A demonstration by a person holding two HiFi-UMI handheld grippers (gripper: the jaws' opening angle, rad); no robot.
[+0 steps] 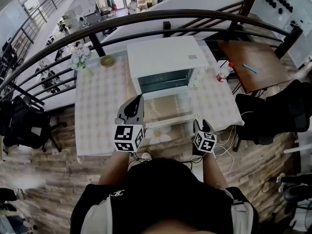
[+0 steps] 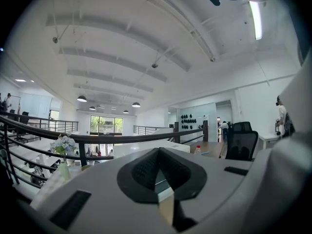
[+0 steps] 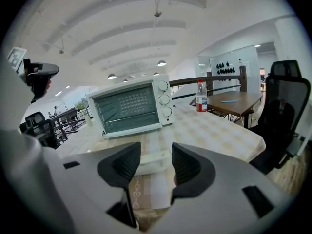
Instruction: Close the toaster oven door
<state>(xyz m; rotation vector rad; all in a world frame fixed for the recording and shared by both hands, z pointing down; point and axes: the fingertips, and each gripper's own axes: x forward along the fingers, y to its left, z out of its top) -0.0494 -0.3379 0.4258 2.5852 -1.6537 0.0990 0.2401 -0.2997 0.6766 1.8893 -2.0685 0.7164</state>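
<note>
Smooth matt painted metal on the white box-shaped toaster oven point(image 1: 165, 57), with a glossy glass door point(image 1: 168, 108). Surface point(image 1: 102, 106) under matt pale checked cloth. Dark curved railing point(image 1: 146, 16) smooth metal, slight sheen. Brown side table point(image 1: 256, 65) wood. Right hand-held gripper point(image 3: 156, 155) matt grey plastic, ribbed black pads point(image 3: 126, 163).

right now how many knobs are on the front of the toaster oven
3, in a column down the right side of the toaster oven front, as the right gripper view shows: top knob, middle knob, bottom knob. None looks hidden.
</note>
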